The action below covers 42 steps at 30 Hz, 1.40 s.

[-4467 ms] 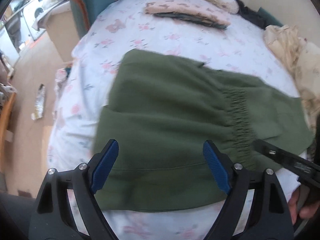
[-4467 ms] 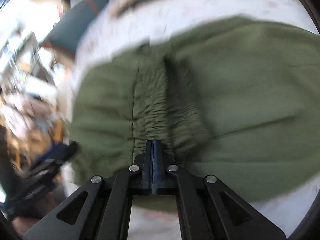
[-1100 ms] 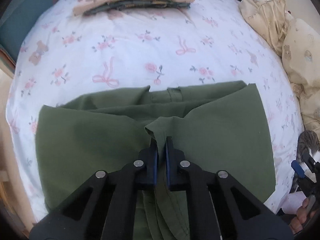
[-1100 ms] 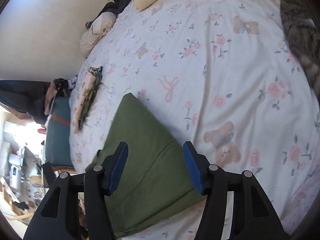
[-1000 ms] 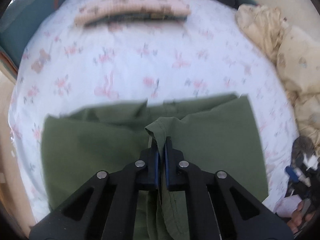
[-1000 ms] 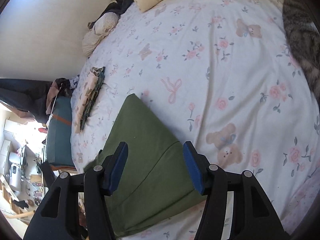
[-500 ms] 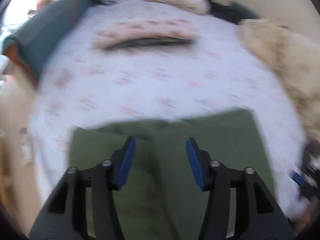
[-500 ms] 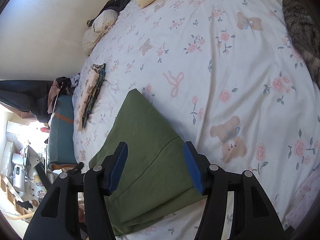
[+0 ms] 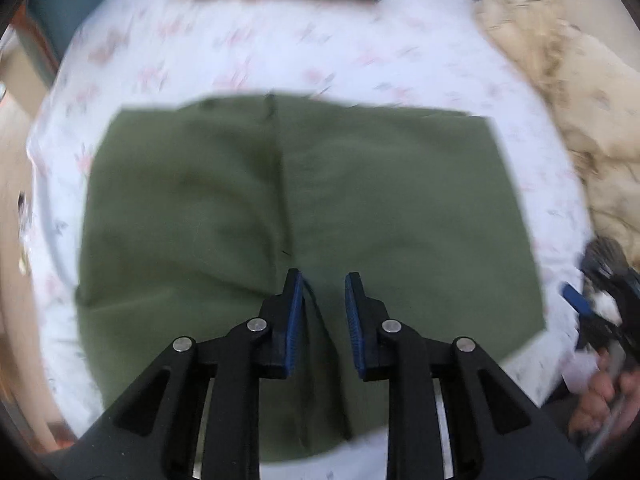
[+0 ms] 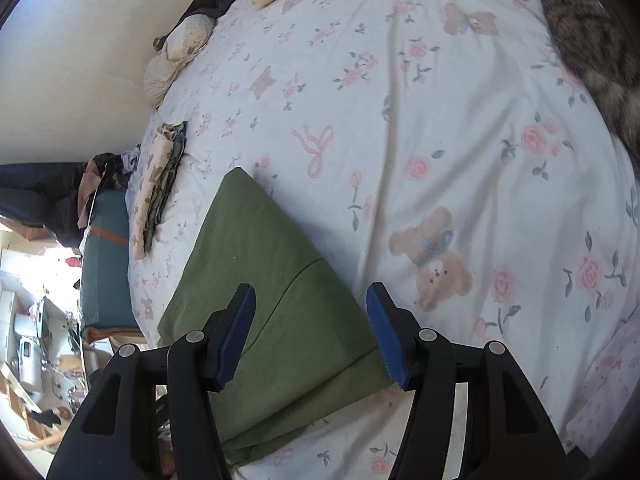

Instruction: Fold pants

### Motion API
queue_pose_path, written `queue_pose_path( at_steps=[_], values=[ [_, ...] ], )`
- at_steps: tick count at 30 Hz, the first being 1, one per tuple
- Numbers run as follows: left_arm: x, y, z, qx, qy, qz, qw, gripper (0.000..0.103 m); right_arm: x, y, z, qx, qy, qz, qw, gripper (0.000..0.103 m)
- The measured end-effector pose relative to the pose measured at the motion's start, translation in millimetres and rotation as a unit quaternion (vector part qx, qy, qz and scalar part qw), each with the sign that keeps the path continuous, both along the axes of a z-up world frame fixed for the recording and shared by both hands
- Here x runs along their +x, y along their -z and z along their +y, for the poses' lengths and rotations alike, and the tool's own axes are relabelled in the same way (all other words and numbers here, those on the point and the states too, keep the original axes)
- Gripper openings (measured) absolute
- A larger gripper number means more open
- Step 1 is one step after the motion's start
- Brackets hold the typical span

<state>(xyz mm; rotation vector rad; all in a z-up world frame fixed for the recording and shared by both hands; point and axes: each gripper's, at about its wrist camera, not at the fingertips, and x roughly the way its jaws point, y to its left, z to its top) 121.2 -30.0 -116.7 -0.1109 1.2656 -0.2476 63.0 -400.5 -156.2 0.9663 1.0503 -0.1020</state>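
Observation:
Olive green pants (image 9: 380, 200) lie folded into a flat rectangle on the floral bed sheet (image 9: 240, 52). A seam runs down their middle. My left gripper (image 9: 322, 280) hovers over the near middle of the pants, pointing steeply down. Its jaws are closing with a narrow gap left, and a low ridge of cloth lies by the left pad without being pinched. In the right wrist view my right gripper (image 10: 308, 292) stands open above the near corner of the pants (image 10: 256, 248), gripping nothing. That right gripper and the hand holding it (image 9: 600, 396) show at the left view's right edge.
A folded stack of clothes (image 10: 160, 184) lies at the bed's far side. Crumpled beige bedding (image 9: 560, 80) fills the right side. A tabby cat (image 10: 592, 40) lies on the sheet to the right. A teal piece of furniture (image 10: 104, 264) stands beside the bed.
My left gripper let go of the pinched green fold, opened wide, drew back over the pants and has narrowed again. The fold now lies flat. The right gripper has barely moved.

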Motion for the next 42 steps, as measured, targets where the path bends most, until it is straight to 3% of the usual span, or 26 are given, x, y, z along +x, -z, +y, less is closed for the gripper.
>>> queue_pose_path(
  at_steps=[3,5,6,8,12,13,17,19,21,23,25,28,32,37,40,42],
  values=[
    [-26.4,-2.5,-10.6,0.000,0.036,0.003,0.9993,0.019,-1.2,2.3,3.0,-0.004,-0.005,0.006,1.000,0.061],
    [-39.5,20.2,-14.2,0.003,0.054,0.034,0.9980,0.019,-4.0,6.4,4.8,-0.006,-0.006,0.014,1.000,0.061],
    [-43.2,35.1,-15.8,0.026,0.059,0.045,0.9969,0.019,-5.9,10.6,5.5,-0.005,-0.006,0.022,1.000,0.061],
    [-45.4,55.8,-14.2,0.042,0.055,0.058,0.9959,0.019,-8.6,18.9,6.2,0.001,-0.009,0.035,0.999,0.067],
    [-44.4,36.2,-12.1,0.028,0.045,0.046,0.9975,0.020,-13.9,37.9,10.3,0.009,-0.010,0.064,0.998,0.072],
    [-47.4,24.6,-9.6,0.017,0.038,0.039,0.9983,0.025,-13.5,42.9,13.0,0.016,-0.014,0.065,0.998,0.072],
    [-54.1,-22.5,4.8,0.004,0.021,-0.019,0.9996,0.066,-7.1,56.1,24.5,0.022,-0.035,0.065,0.997,0.072],
    [-60.5,-44.2,16.9,0.003,0.010,-0.067,0.9977,0.072,-4.4,56.2,27.9,0.011,-0.029,0.054,0.998,0.072],
    [-65.6,-56.2,28.5,-0.002,-0.006,-0.098,0.9951,0.072,-2.7,55.2,31.9,0.016,-0.028,0.036,0.999,0.067],
    [-61.0,-57.3,34.4,-0.002,-0.023,-0.108,0.9939,0.072,-0.6,50.8,38.5,0.015,-0.036,0.020,0.999,0.038],
    [-57.2,-54.6,44.2,-0.006,-0.043,-0.110,0.9930,0.072,0.3,37.1,46.2,-0.008,-0.055,-0.006,0.998,0.018],
    [-53.1,-48.7,47.7,-0.011,-0.064,-0.105,0.9923,0.072,-0.6,6.5,60.1,-0.051,-0.077,-0.062,0.994,0.009],
    [-48.3,-44.9,56.2,-0.025,-0.073,-0.073,0.9943,0.072,-4.5,-41.9,89.5,-0.081,-0.128,-0.159,0.976,0.006],
    [-24.5,-63.8,46.0,-0.067,-0.062,-0.050,0.9946,0.072,-17.0,-88.4,144.4,-0.080,-0.241,-0.267,0.930,0.006],
    [10.0,-82.0,29.6,-0.072,-0.043,-0.042,0.9956,0.072,-21.4,-97.3,179.6,-0.083,-0.323,-0.292,0.897,0.005],
    [36.2,-93.0,14.9,-0.092,-0.029,-0.037,0.9947,0.072,-19.9,-90.6,190.1,-0.078,-0.344,-0.283,0.892,0.005]
  ],
)
